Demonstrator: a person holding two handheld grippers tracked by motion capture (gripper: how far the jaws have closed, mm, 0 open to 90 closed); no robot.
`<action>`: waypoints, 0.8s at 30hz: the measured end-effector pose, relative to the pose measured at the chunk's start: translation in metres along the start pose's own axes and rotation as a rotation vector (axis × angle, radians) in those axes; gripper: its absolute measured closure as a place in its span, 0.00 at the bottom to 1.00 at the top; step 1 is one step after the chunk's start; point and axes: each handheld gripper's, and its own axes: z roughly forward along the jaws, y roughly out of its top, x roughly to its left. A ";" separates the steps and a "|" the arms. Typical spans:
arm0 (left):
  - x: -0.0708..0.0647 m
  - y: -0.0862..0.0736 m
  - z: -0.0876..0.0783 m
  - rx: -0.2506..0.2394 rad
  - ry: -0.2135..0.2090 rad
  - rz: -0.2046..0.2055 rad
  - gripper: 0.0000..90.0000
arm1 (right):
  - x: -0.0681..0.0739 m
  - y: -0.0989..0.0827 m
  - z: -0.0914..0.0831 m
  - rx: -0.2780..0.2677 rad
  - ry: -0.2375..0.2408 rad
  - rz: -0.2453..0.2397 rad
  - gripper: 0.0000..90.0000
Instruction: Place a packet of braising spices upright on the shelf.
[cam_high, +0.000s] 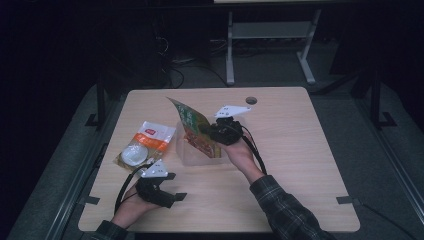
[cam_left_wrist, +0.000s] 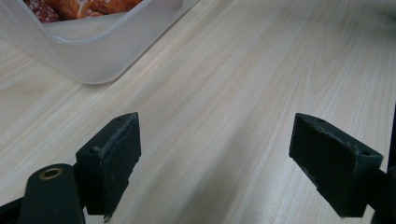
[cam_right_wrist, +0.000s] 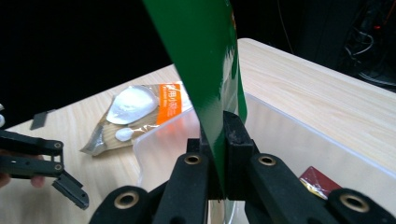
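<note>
A green snack bag (cam_high: 192, 127) with a food picture stands tilted, its lower end inside a clear plastic tub (cam_high: 186, 156) at mid-table. My right gripper (cam_high: 212, 131) is shut on the bag's right edge. In the right gripper view the two jaws pinch the green bag (cam_right_wrist: 205, 70) above the tub (cam_right_wrist: 289, 140). My left gripper (cam_high: 177, 186) is open near the front left of the table, with nothing between its fingers. In the left gripper view the left gripper (cam_left_wrist: 215, 154) has bare wood between its jaws, and the tub's corner (cam_left_wrist: 93, 56) lies ahead to the left.
A white and orange packet (cam_high: 145, 142) with a clear window lies flat left of the tub, also visible as the packet (cam_right_wrist: 140, 107). A round cable hole (cam_high: 251, 100) sits near the table's far edge. Beyond the table (cam_high: 290, 150), a desk frame (cam_high: 230, 50) stands on the dark floor.
</note>
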 end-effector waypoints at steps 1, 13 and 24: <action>0.000 0.000 0.000 0.000 0.000 -0.001 0.18 | 0.000 0.000 0.000 0.003 0.002 -0.003 0.96; 0.000 -0.001 0.000 -0.003 0.007 0.000 0.17 | 0.000 0.003 -0.011 0.048 -0.018 0.001 0.49; 0.001 -0.001 0.000 -0.016 0.012 -0.012 0.17 | 0.002 -0.005 -0.045 0.040 -0.016 -0.041 0.33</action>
